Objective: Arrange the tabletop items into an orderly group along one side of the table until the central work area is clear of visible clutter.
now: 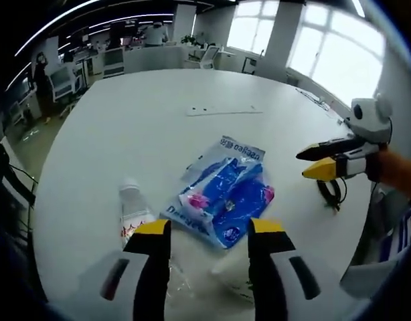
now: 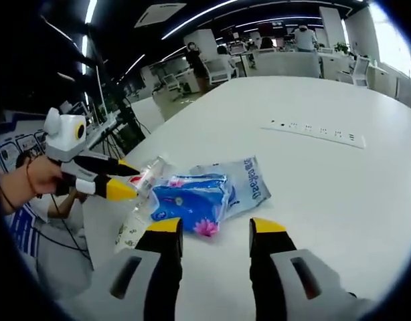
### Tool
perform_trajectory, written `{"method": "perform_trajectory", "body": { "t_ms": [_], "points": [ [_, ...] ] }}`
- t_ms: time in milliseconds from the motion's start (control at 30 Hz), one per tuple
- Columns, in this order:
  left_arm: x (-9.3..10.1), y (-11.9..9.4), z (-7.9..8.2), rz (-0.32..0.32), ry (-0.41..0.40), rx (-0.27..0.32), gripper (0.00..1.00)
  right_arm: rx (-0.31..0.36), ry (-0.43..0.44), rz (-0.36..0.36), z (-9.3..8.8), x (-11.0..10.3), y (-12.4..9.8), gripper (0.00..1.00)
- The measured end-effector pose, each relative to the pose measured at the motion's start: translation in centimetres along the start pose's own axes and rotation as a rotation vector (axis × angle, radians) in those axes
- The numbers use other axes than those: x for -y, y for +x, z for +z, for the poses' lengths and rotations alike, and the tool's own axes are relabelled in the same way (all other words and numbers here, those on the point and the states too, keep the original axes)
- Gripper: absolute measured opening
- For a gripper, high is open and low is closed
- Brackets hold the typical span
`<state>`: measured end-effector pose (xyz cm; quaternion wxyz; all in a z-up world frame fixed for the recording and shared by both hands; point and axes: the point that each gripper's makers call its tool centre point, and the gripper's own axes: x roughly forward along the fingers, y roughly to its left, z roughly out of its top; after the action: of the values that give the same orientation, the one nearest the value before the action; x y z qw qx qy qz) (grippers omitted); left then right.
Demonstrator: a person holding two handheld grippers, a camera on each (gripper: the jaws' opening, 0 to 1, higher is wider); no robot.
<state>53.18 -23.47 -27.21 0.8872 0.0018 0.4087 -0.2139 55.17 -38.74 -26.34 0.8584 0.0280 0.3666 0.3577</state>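
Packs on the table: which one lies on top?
The opaque blue pack with pink flowers; it lies on the clear bag with blue print, beside the bottle.

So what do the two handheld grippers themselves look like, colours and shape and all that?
The left gripper has two broad white jaws with black inner faces, dark oval slots and yellow tips. The right gripper looks the same. From the side, in the left gripper view, it tapers to narrow yellow and black points. The hand holding the left gripper has a thin band at the wrist.
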Motion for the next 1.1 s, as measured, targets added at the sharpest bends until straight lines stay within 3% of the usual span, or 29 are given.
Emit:
{"method": "perform_trajectory", "body": {
  "t_ms": [267,533,667,1000,1100],
  "points": [
    [-0.1,1.7,-0.7,-0.001,0.045,-0.04,0.36,-0.023,0.017,0.012,-0.7,0.6,2.1,0.32],
    [0.2,2.8,-1.3,-0.022,0.008,-0.067,0.22,-0.049,0.008,0.014,-1.4,0.8,3.7,0.26],
    [0.3,3.3,-1.4,-0.032,-0.018,-0.074,0.21,-0.059,0.009,0.013,-1.8,1.0,4.2,0.24],
    [0.7,3.7,-2.0,-0.044,-0.013,-0.096,0.12,-0.062,0.036,0.023,-2.3,1.1,4.8,0.09],
    [0.8,3.8,-2.2,-0.045,-0.013,-0.102,0.07,-0.067,0.037,0.019,-2.4,1.2,4.8,0.01]
  ]
}}
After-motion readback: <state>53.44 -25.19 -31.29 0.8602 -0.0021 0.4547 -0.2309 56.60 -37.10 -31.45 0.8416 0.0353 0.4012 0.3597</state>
